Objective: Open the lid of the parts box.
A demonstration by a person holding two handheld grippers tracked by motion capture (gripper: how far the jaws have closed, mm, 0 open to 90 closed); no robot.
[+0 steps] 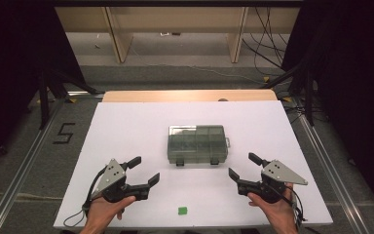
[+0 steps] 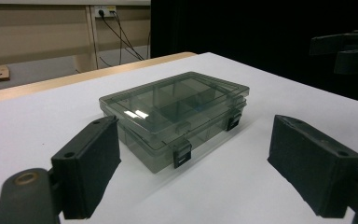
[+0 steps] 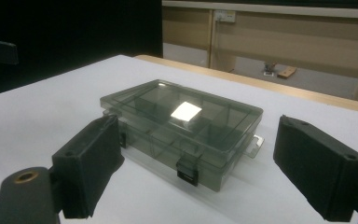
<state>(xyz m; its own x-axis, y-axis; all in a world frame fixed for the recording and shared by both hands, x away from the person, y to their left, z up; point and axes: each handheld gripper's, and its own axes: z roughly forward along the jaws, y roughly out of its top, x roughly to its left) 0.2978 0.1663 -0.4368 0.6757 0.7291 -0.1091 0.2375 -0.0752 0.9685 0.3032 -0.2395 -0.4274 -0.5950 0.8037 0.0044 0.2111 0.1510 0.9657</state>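
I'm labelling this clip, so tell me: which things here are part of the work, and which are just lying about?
In the work:
- closed compartment box, both latches shut
- left gripper, open, aimed at it
- right gripper, open, aimed at it

Lying about:
- small green block at the near table edge
- cables on the floor

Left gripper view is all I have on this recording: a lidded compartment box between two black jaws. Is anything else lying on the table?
Observer: Yes. In the high view a small green block lies near the table's front edge, between the two hands.
Operator: Is the right hand-held gripper open?
Observer: The right hand-held gripper is open, jaws spread, pointing at the compartment box and not touching it.
Operator: Anything on the box's hidden side?
Observer: The right gripper view shows a small clear tab sticking out of one short end.
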